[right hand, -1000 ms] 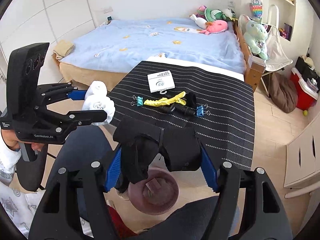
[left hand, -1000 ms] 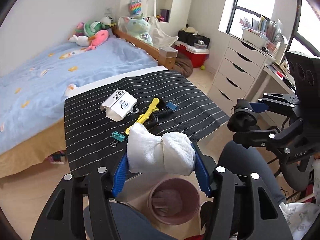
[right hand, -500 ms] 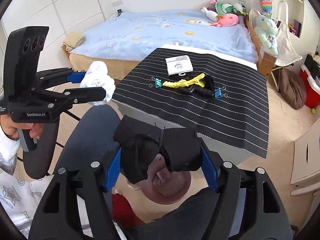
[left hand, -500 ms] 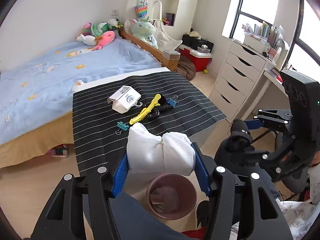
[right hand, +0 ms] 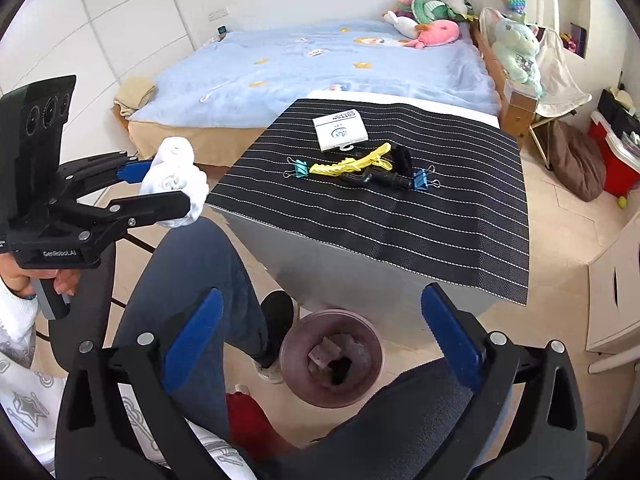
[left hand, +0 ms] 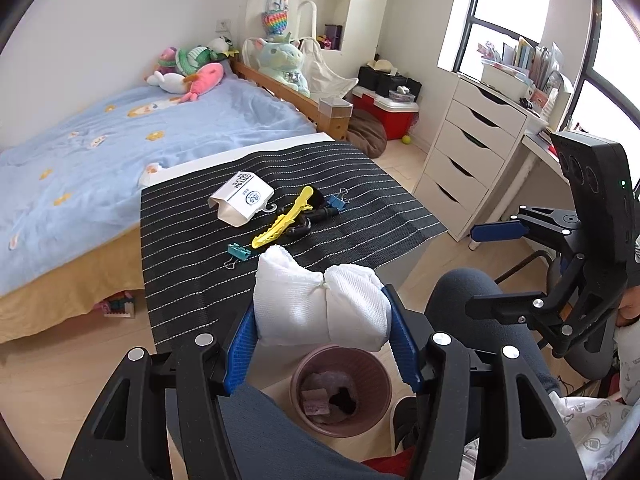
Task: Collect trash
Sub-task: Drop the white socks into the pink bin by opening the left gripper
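Two grippers | left (left hand: 322, 346) clamps white sock (left hand: 320, 304), bin (left hand: 340, 392) directly below | right (right hand: 320, 344) opening, empty

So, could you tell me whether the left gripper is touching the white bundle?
Touching. The left wrist view shows the left gripper with both blue pads pressed against the sides of the white bundle.

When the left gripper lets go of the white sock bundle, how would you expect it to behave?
The white sock bundle bulges between the left gripper pads, so it is probably soft and light. It should drop limply toward the pink bin, unlikely to bounce.
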`<action>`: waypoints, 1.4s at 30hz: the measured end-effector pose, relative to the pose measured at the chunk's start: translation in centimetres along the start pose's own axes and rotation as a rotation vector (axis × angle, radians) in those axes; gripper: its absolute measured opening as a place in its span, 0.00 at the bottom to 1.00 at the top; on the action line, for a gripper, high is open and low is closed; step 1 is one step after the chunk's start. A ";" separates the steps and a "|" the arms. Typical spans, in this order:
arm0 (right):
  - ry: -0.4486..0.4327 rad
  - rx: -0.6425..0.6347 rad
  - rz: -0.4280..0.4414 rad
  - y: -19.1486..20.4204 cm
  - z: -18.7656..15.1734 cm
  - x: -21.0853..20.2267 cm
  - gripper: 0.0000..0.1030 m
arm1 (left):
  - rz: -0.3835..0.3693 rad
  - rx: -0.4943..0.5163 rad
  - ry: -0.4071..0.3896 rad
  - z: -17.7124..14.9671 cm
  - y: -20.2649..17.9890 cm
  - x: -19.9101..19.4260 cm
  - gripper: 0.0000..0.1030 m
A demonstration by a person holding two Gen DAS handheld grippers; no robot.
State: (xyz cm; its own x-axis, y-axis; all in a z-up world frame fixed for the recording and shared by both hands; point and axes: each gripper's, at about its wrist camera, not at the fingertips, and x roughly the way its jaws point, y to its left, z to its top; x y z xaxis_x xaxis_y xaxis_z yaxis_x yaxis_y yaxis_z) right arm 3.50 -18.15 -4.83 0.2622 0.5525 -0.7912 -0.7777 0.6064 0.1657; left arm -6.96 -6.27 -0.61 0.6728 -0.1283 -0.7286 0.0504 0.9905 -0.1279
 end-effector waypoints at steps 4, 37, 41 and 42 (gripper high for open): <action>-0.010 0.013 -0.021 -0.5 0.0 -0.3 0.95 | -0.006 0.014 0.005 0.0 -0.5 0.1 0.56; -0.060 0.078 -0.100 -3.4 -0.4 -2.2 0.95 | -0.088 0.078 0.033 -0.1 -4.1 1.2 0.88; -0.055 0.078 -0.099 -3.4 -0.4 -2.1 0.95 | -0.062 0.073 0.028 -0.2 -3.9 1.3 0.92; -0.054 0.077 -0.099 -3.3 -0.3 -2.0 0.95 | -0.057 0.070 0.028 -0.2 -3.8 1.3 0.92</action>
State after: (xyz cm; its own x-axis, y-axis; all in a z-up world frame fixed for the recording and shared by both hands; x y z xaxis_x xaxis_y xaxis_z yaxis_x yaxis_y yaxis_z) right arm 5.32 -21.45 -3.98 0.3674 0.5170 -0.7732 -0.7008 0.7004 0.1353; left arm -6.39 -10.24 -1.17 0.6464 -0.1848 -0.7403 0.1398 0.9825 -0.1232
